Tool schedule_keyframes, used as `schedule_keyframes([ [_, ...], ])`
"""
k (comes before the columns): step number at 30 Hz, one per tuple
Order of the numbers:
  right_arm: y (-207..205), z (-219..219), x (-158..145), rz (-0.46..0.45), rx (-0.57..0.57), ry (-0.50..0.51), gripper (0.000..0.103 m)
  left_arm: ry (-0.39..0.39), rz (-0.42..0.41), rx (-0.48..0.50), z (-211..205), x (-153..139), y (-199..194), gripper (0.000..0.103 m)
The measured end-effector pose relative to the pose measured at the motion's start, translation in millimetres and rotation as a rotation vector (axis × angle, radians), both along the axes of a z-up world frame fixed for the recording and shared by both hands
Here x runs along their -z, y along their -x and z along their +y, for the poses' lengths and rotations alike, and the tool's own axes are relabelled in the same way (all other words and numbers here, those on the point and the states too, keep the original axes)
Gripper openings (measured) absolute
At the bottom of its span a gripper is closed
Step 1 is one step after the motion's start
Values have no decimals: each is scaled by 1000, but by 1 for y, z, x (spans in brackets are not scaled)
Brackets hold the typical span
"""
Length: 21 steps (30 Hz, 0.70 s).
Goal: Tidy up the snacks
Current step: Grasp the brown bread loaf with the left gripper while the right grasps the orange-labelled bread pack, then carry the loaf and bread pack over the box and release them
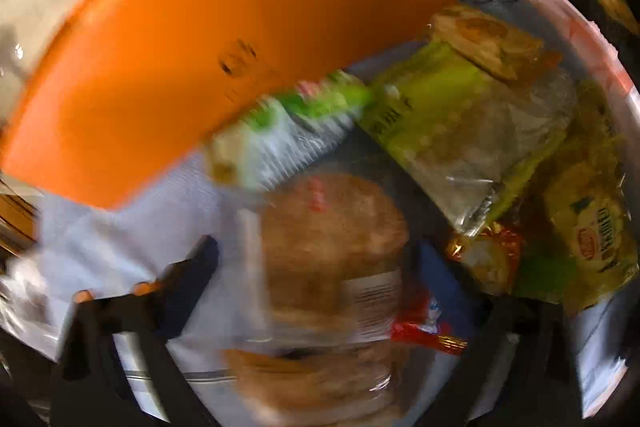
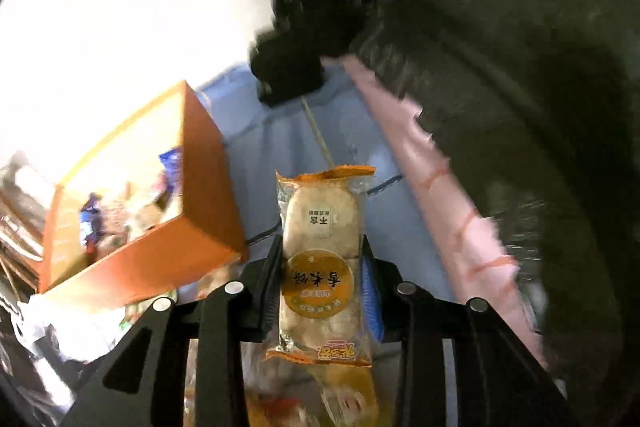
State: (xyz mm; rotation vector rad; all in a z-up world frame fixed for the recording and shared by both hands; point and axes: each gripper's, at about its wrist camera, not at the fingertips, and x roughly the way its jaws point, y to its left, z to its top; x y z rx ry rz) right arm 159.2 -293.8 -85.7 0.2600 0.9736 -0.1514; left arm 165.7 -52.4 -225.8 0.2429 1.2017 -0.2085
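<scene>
The right gripper (image 2: pixel 320 267) is clamped on a rice cracker packet (image 2: pixel 322 259) — clear wrapper with orange crimped ends and a round golden label — both black fingers pressed against its sides, the packet standing lengthwise out past the tips. Below it lies a pale blue cloth (image 2: pixel 340 147) with a pink edge (image 2: pixel 440 195), and to the left stands an open orange box (image 2: pixel 208 187) with a few wrappers inside, too blurred to name.

From the left wrist view, the left gripper (image 1: pixel 332 267) hangs over a heap of snacks on the same blue cloth (image 1: pixel 120 235), beside the orange box's wall (image 1: pixel 200 47). Its jaws stand fairly wide; a clear packet of round brown biscuits (image 1: pixel 332 239) sits between them, but the picture is smeared and I cannot tell whether the fingers (image 1: pixel 196 267) press on it. Around it lie a green-and-white wrapper (image 1: pixel 288 123), a green-and-clear bag (image 1: pixel 460 131), a yellow packet (image 1: pixel 592 227) and a red-and-gold sweet wrapper (image 1: pixel 424 331).
</scene>
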Motion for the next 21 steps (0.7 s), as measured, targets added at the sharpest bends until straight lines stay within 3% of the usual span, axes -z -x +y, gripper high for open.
schedule_keyframes([
  [2,15,-1,-15,-24,-7,5,35,9,51,4,3,-1,1,74],
  [3,17,-3,-20,-32,-9,9,35,49,77,-5,11,-8,2,74],
  [5,24,-5,-36,-60,-9,16,35,103,35,-69,33,-35,11,74],
  [11,26,22,-85,-146,-114,-20,35,59,-111,-128,76,-113,28,74],
  [16,-14,73,-115,-148,-320,-152,35,62,-197,-200,107,-178,1,75],
  [19,-52,113,-124,-117,-419,-101,35,50,-253,-240,119,-206,-30,75],
  [21,-83,131,-120,-61,-464,-129,35,13,-270,-268,122,-219,-56,75],
])
